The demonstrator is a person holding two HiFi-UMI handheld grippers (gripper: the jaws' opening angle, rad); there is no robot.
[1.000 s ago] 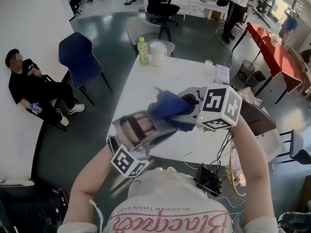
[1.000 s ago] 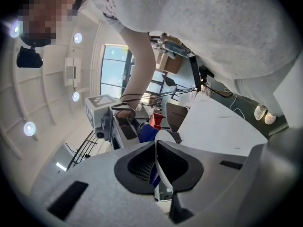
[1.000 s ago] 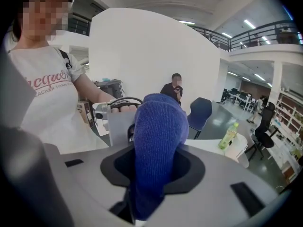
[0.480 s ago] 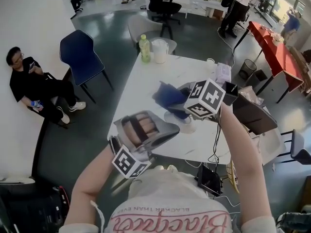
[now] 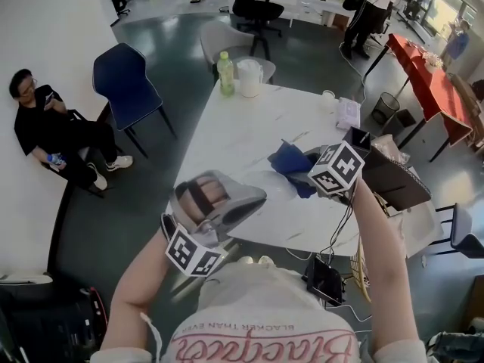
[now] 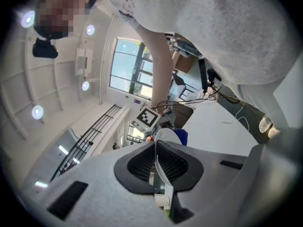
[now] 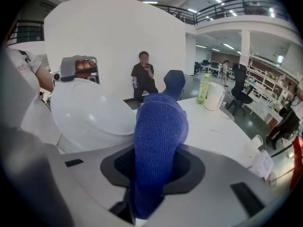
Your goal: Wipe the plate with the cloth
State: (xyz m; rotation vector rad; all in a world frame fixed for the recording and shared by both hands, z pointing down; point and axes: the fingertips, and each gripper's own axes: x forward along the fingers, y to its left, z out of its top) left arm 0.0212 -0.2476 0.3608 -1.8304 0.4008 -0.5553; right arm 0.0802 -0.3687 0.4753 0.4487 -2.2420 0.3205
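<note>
Gripping a white plate [image 6: 160, 148] by its rim, the jaws of the left gripper [image 6: 161, 167] stand almost together, with the plate edge-on between them. The jaws of the right gripper [image 7: 154, 171] are clamped on a bunched blue cloth [image 7: 158, 126]. In the right gripper view the plate's face lies just left of the cloth. The cloth is held over a white table [image 5: 242, 134]; a green bottle [image 5: 224, 74] and a white jug [image 5: 247, 80] stand at its far edge.

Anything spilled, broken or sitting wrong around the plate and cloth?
Nothing stands out. The left gripper is shut on the rim of the white plate, holding it off the table; the right gripper is shut on the bunched blue cloth, apart from the plate. No spill or damage shows.
</note>
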